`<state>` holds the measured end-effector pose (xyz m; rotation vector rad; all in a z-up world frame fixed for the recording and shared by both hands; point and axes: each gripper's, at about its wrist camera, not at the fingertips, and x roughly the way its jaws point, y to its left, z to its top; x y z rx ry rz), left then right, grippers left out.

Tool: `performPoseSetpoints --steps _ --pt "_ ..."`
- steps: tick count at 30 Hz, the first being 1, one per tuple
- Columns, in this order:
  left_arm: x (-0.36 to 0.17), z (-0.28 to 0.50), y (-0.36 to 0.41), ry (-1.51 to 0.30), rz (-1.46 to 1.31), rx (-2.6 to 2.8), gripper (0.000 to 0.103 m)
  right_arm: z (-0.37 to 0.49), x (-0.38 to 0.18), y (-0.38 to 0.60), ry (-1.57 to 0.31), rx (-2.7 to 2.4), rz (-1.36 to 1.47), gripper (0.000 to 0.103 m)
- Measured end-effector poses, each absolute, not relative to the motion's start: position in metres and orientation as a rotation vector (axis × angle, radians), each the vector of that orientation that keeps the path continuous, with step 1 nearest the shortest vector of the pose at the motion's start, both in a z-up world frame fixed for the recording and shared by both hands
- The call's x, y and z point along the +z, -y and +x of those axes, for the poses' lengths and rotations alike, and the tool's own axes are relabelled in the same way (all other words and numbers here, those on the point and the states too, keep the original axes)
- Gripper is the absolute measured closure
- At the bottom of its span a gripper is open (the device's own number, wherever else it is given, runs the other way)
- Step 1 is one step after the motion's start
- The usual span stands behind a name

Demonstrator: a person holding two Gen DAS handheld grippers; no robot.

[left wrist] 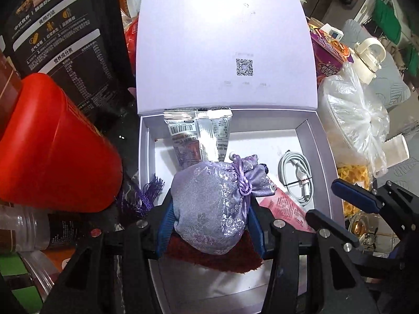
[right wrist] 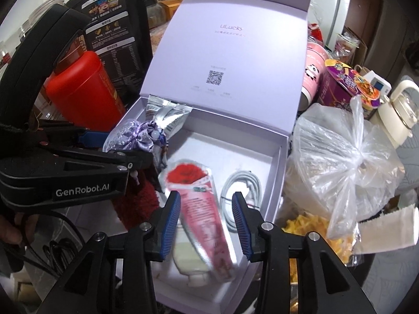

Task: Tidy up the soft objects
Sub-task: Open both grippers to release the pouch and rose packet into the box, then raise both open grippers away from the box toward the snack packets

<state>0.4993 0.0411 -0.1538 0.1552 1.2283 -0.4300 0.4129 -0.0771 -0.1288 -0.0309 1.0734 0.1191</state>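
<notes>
the left gripper (left wrist: 209,209) has its blue pads pressed in on both sides of a lilac drawstring pouch (left wrist: 212,204), and the soft fabric bulges up between them, so it's held by the belly, not the cord. it hangs just over the near left part of the open white box (left wrist: 322,162), above a dark red fuzzy cloth (left wrist: 217,259); whether the pouch rests on that cloth or floats just above it i can't quite tell from here. its purple tassel (left wrist: 152,191) trails off to the left. the lid is propped upright at the back, which leaves the tray free for loading from the front.

inside already: a silver snack packet (left wrist: 199,136) leaning at the far wall, a coiled white cable (left wrist: 296,175) on the right, and a pink tube (right wrist: 201,209) lying lengthways down the middle.

the right gripper (right wrist: 207,222) sits spread wide, gripping nothing, with the pink tube running under the gap between its fingers. my guess is it waits there so the left can set the pouch down in the free corner beside the packet.
</notes>
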Motion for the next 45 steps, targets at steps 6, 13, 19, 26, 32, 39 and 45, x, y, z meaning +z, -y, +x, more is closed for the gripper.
performPoseSetpoints --steps 6,13,19,26,32,39,45 --pt "-0.146 0.494 -0.037 -1.206 0.207 -0.382 0.048 0.405 -0.117 0.085 -1.055 0.097 -0.028 0.062" --pt "-0.124 0.478 -0.038 -1.173 0.210 -0.380 0.035 0.390 -0.098 0.093 -1.019 0.093 -0.022 0.062" --pt "-0.096 0.468 -0.038 -1.125 0.196 -0.378 0.024 0.377 -0.076 0.098 -0.969 0.085 -0.017 0.062" --pt "-0.059 0.451 -0.038 -1.061 0.180 -0.379 0.024 0.356 -0.043 0.102 -0.890 0.085 -0.016 0.062" --pt "-0.032 0.432 -0.035 -1.014 0.156 -0.383 0.024 0.335 -0.017 0.105 -0.828 0.081 -0.016 0.062" --pt "-0.001 0.403 -0.038 -0.955 0.134 -0.364 0.024 0.305 0.011 0.108 -0.754 0.083 -0.014 0.057" --pt "0.024 0.374 -0.042 -0.906 0.106 -0.345 0.024 0.277 0.027 0.112 -0.707 0.090 -0.012 0.053"
